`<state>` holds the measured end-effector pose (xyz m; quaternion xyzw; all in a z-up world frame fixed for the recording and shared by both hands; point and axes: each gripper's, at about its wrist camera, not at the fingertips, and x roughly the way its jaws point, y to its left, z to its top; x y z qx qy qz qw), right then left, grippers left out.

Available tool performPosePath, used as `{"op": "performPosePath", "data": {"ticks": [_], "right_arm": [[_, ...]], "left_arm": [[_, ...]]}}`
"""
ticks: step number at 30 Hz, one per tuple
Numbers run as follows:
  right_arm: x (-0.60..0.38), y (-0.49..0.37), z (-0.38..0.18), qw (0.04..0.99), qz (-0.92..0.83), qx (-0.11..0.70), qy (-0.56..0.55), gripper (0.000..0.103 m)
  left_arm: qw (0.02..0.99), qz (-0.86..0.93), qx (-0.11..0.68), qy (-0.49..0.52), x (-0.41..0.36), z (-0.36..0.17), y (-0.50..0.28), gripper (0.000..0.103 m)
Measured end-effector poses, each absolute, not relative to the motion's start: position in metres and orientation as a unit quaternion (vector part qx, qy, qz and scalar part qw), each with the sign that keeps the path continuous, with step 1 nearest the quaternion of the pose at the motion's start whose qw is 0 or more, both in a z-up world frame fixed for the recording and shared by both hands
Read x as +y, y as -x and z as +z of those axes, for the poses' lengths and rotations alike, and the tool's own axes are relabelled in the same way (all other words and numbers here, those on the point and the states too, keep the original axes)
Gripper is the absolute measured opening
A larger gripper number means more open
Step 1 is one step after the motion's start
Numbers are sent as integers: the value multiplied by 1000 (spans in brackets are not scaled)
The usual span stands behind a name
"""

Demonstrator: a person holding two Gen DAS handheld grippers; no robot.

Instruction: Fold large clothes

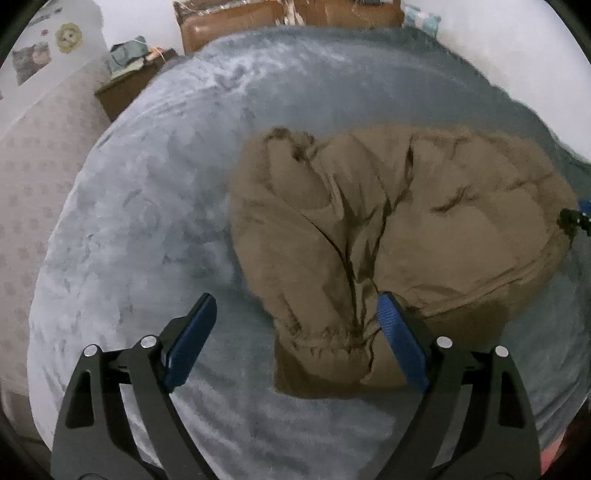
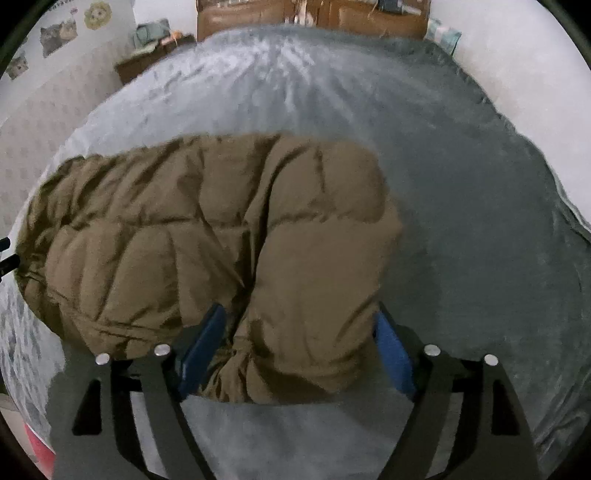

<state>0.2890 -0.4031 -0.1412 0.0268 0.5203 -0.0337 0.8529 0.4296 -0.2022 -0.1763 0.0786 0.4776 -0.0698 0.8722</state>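
A puffy brown jacket [image 1: 406,221] lies bunched on a grey fleece blanket [image 1: 147,221] that covers a bed. In the left wrist view my left gripper [image 1: 295,297] is open over the jacket's near left part. A gathered cuff lies between its blue pads: the right pad [image 1: 400,339] is beside the fabric and the left pad stands over bare blanket. In the right wrist view the jacket [image 2: 184,229] fills the left half. My right gripper [image 2: 299,312] is open, and a bulging sleeve sits between its fingers and partly hides the right pad [image 2: 391,350].
The blanket [image 2: 461,221] stretches bare to the right of the jacket. A brown headboard [image 1: 240,26] closes the far end. A cluttered nightstand [image 1: 125,88] stands at the far left by a patterned wall. Something pink [image 2: 40,450] shows below the bed's near edge.
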Motion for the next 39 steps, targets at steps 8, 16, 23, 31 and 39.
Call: {"op": "performPosePath", "data": {"ticks": [8,16,23,31,39], "right_arm": [[-390,-272,-121,902,-50,428,-15,76],[-379,-276,-171,903,-86,420,4,44],[-417,-282,-214,884,-103,452,-59,39],[-411,-268,-205,891,-103,432,-95,49],[-355,-219,-165,915,-84,385,-91,83]], "left_arm": [[909,-73,406,-58,-219,-155,-402,88],[902,-36,430,-8,-223,-209,-433,75],[879,-36,475,26,-206,-253,-452,74],[890,11,455,-18,-216,-231,-437,89],[914,26,405,-2,-223,-169,-379,100]]}}
